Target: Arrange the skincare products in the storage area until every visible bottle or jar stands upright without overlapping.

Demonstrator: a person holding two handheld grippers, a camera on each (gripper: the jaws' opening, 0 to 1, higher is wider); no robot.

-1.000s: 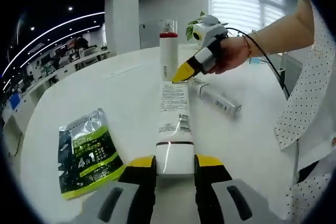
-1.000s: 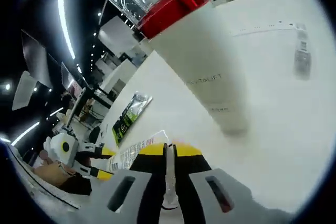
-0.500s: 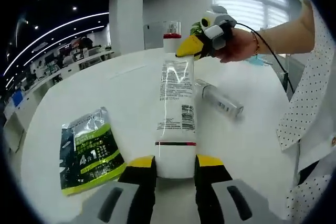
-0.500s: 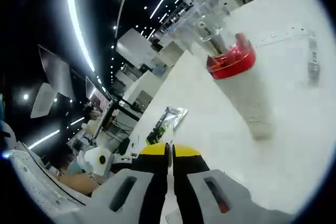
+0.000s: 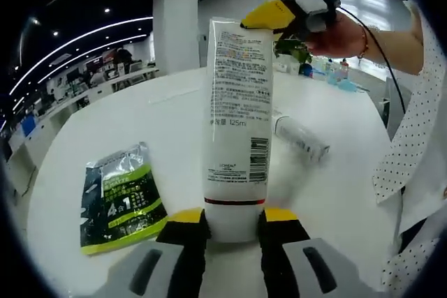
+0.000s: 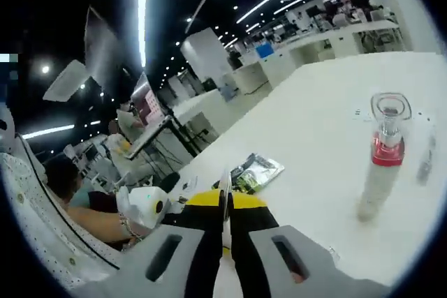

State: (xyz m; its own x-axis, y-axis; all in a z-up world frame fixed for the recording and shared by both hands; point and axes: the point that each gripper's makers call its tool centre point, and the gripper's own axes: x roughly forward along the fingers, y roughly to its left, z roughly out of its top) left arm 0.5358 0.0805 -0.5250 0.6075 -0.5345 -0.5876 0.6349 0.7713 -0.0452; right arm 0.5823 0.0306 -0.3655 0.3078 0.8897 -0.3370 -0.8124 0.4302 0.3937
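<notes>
Two grippers share one job right now, standing up the tall white squeeze tube with black print and a dark band above its cap (image 5: 236, 116), which rises over the round white table (image 5: 140, 113). That tube is the biggest thing in the left gripper view, its long axis close to vertical, cap end down and flat crimped end up, leaning only slightly. The left gripper (image 5: 232, 222) clamps the white cap between its yellow-tipped jaws, while the right gripper (image 5: 269, 19) pinches the crimped top edge, and in the right gripper view that gripper (image 6: 225, 209) has its jaws pressed together on a thin white sliver of the crimp. My read is that the tube is mid-lift and wants lowering, cap first, onto bare table, then a careful release, top first, so it does not topple. Next in size, a green and silver foil sachet (image 5: 117, 197) lies flat to the left, near the tube's base, and a spot well apart from it looks wise. Further back a slim white bottle with a red collar and clear cap (image 6: 380, 165) already stands upright. Smallest, a white cylindrical container with dark print (image 5: 300, 137) lies on its side beyond the tube, so I judge it the next one to right.
</notes>
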